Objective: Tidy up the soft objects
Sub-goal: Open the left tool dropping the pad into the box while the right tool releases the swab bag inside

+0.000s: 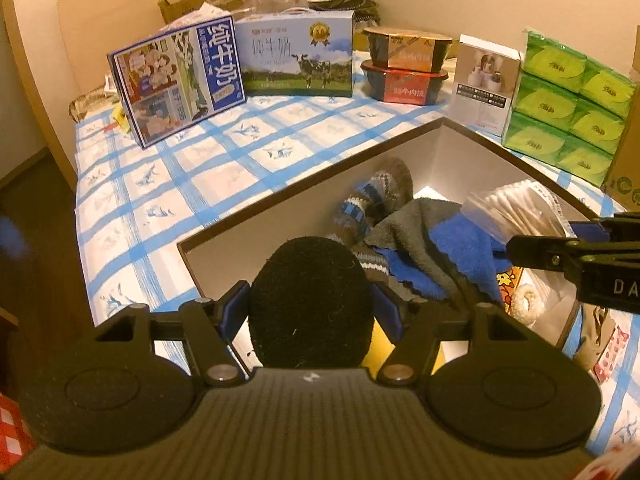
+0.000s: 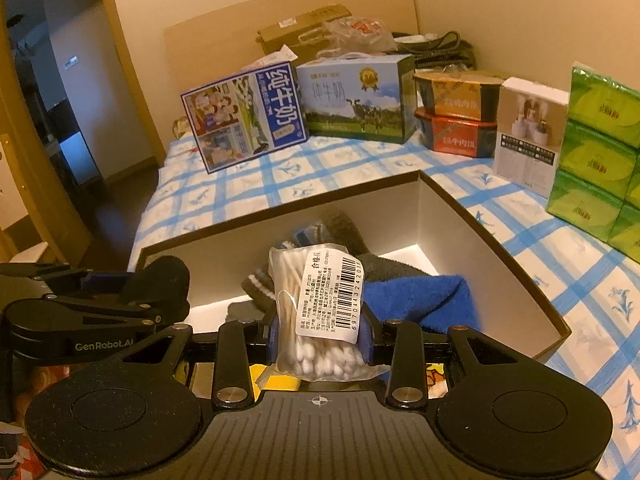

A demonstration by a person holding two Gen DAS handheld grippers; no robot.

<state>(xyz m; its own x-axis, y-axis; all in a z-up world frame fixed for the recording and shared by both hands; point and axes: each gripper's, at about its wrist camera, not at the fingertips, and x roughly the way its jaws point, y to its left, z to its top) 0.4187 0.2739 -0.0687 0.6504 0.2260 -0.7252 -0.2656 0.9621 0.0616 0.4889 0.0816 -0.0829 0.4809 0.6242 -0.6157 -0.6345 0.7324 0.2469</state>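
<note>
1. Warm, yellowish indoor light tints the cream walls in both views.
2. The brightest patch lies on the white floor of the open brown-rimmed cardboard box; its near wall is shaded.
3. Left of that box, a dark doorway area is dim and soft.
4. Fisheye curvature bends the box rim; corners vignette to black.
5. The barcode label reads sharply.

The far blue milk box reads 纯牛奶; the cow-printed milk box to its right reads 纯牛奶 too; the left gripper carries "GenRobot.AI"; the near cotton swab bag has a barcode label, 6970443242018.
</note>
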